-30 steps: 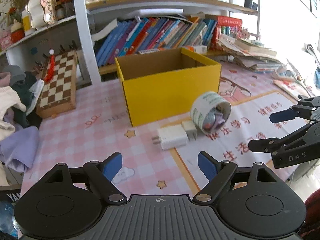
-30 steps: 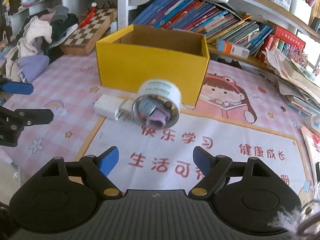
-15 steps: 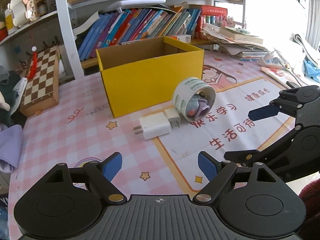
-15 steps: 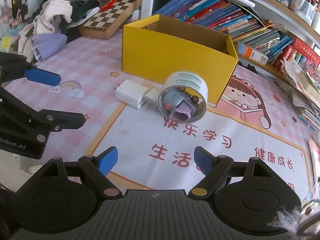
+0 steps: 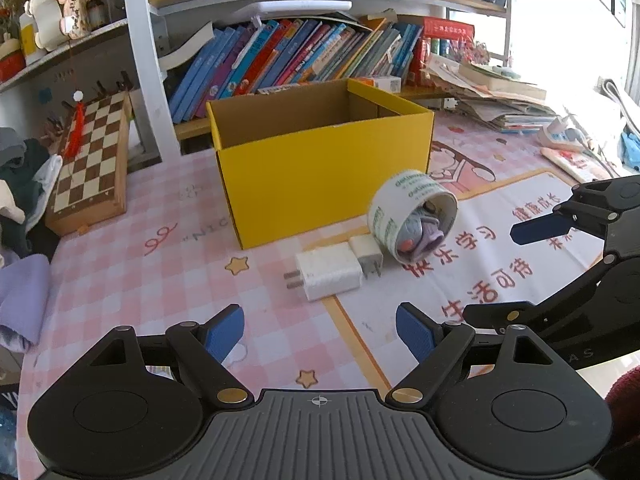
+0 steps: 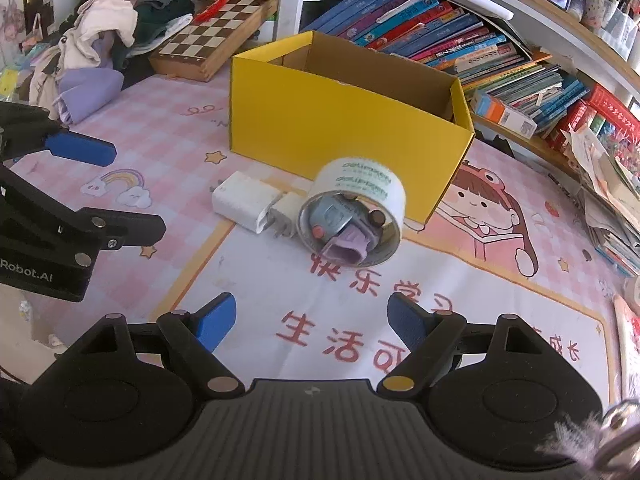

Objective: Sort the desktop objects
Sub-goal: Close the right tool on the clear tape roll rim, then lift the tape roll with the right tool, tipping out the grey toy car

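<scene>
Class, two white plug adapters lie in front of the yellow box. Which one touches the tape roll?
The smaller white adapter: it sits against the tape roll. The larger white adapter lies on its far side, away from the roll.

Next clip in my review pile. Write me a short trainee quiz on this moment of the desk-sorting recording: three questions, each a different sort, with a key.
1. True or false: the left gripper and the right gripper are both open and hold nothing.
2. Multiple choice: what lies directly against the tape roll on the mat? A) the chessboard B) the small white plug C) a book
3. Short answer: is anything visible inside the yellow box?

Key
1. True: the jaws of each are spread wide, with nothing between them.
2. B. The small plug sits between the roll and the larger white charger.
3. No; only bare cardboard walls show, and the floor is hidden.
</scene>
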A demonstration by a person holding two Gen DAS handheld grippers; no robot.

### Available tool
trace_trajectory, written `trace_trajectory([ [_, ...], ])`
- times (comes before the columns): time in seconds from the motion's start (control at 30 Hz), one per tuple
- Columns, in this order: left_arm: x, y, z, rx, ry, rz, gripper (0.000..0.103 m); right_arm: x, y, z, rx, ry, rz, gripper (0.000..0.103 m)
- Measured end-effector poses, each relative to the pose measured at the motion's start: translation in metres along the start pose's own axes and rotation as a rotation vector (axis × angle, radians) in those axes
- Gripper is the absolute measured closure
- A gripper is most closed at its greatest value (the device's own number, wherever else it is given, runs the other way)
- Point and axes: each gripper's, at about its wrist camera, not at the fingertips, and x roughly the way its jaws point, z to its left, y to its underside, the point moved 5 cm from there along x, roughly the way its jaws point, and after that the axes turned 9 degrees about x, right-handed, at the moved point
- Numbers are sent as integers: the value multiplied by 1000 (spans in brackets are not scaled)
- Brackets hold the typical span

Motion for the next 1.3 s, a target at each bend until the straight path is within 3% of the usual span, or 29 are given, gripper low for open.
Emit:
trace_trajectory([
  [0.7,28,-15,-4,1,-5,42,18,34,-23,-32,23,-12,45,32],
  [0.93,38,-19,-6,-12,-19,64,18,43,-35,-41,20,-21,17,34],
  [1.3,45,-23,-4,-34,-46,76,18,49,-54,-62,80,-41,-42,89],
])
